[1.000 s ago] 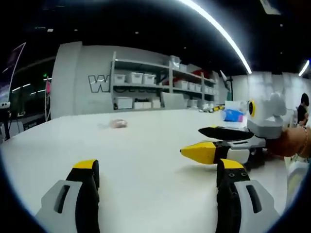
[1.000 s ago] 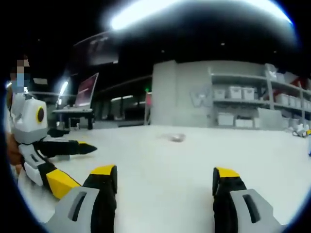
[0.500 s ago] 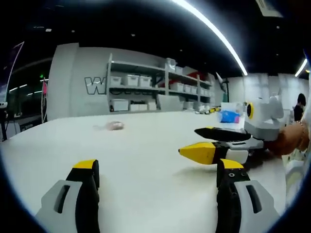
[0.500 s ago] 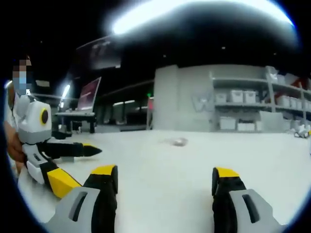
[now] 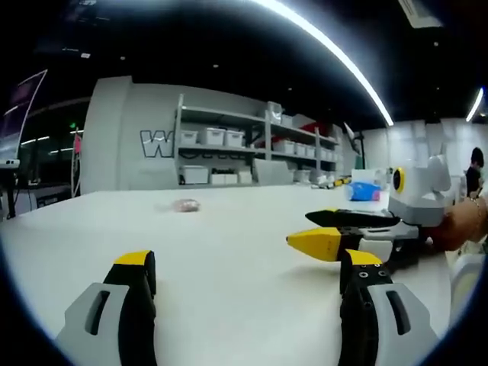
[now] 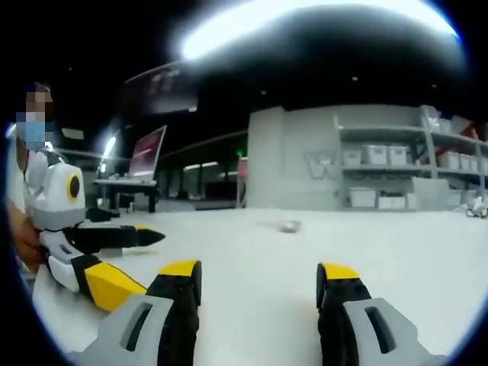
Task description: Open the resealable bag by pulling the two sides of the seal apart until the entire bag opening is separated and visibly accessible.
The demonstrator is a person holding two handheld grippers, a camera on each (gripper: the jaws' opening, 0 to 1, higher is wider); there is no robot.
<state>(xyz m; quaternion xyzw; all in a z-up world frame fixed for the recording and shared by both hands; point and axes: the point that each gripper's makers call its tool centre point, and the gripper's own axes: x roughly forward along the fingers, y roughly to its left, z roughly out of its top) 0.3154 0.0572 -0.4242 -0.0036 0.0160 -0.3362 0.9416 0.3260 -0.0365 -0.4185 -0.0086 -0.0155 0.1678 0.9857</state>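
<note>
A small pinkish resealable bag [image 5: 185, 205] lies far out on the white table [image 5: 229, 252]; in the right gripper view the same bag [image 6: 287, 226] is a small blur at mid-distance. My left gripper [image 5: 250, 267] hovers low over the table, open, with nothing between its jaws. My right gripper [image 6: 259, 276] is open too and holds nothing. Each gripper is well short of the bag. The right gripper [image 5: 335, 231] reaches into the left gripper view from the right. The left gripper [image 6: 107, 255] enters the right gripper view from the left.
Shelves with white bins [image 5: 229, 141] line the back wall. Blue items [image 5: 364, 191] sit at the table's far right. A monitor [image 6: 149, 151] stands on a desk beyond the table's left side. A person's hand [image 5: 465, 225] holds the right gripper.
The right gripper's jaws have come a little closer together but stay open. Both views have shifted slightly with the hands. The bag has not moved.
</note>
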